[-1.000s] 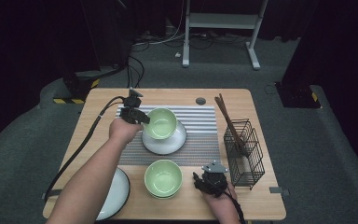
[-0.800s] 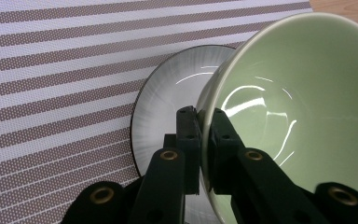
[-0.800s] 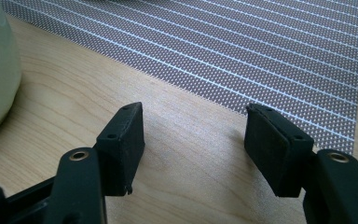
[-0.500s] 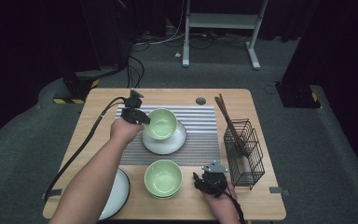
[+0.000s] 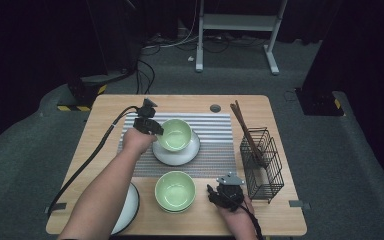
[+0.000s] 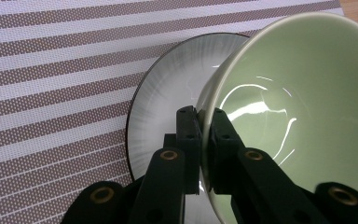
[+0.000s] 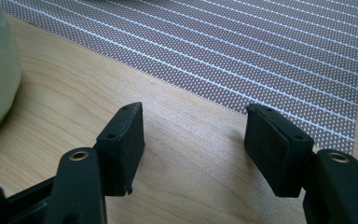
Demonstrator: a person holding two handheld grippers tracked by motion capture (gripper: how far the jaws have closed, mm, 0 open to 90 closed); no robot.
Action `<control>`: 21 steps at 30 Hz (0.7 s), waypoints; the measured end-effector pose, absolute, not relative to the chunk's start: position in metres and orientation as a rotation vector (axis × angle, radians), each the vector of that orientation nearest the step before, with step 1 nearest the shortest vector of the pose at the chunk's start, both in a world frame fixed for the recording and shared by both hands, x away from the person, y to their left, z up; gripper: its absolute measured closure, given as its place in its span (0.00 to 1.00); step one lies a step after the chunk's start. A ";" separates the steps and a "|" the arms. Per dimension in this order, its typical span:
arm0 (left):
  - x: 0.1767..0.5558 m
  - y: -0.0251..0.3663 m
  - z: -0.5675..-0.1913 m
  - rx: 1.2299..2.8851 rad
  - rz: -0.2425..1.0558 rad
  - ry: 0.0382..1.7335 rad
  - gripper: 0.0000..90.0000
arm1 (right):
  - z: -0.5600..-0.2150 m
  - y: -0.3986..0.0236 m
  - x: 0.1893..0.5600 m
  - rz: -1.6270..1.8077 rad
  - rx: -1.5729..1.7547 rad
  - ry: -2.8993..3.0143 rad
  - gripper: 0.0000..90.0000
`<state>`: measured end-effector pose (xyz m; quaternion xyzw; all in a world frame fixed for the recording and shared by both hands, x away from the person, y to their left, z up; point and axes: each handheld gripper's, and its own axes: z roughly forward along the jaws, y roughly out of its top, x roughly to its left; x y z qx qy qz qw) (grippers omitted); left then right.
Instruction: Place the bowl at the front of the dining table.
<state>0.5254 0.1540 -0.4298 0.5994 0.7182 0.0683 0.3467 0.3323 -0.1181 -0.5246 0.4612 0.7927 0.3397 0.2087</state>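
A pale green bowl (image 5: 175,135) sits on a white plate (image 5: 177,154) on the striped mat (image 5: 215,135). My left gripper (image 5: 152,128) is shut on the bowl's left rim; in the left gripper view the bowl (image 6: 298,107) is tilted, with one jaw inside and one outside, above the plate (image 6: 168,107). A second green bowl (image 5: 175,190) rests on the table near the front edge. My right gripper (image 5: 215,192) stands open just right of it, low over the wood, nothing between its fingers (image 7: 126,140).
A black wire basket (image 5: 261,165) with brown chopsticks (image 5: 245,131) stands at the right. Another white plate (image 5: 127,210) lies at the front left, partly under my left forearm. A cable (image 5: 87,160) trails off the table's left side.
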 end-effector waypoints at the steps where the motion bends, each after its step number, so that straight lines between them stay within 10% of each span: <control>1: 0.526 0.153 -0.430 1.551 0.177 1.866 0.94 | -0.525 -0.118 0.332 0.945 1.284 2.204 0.42; 21: 0.532 0.151 -0.449 1.582 0.156 1.897 0.94 | -0.525 -0.118 0.332 0.946 1.285 2.204 0.42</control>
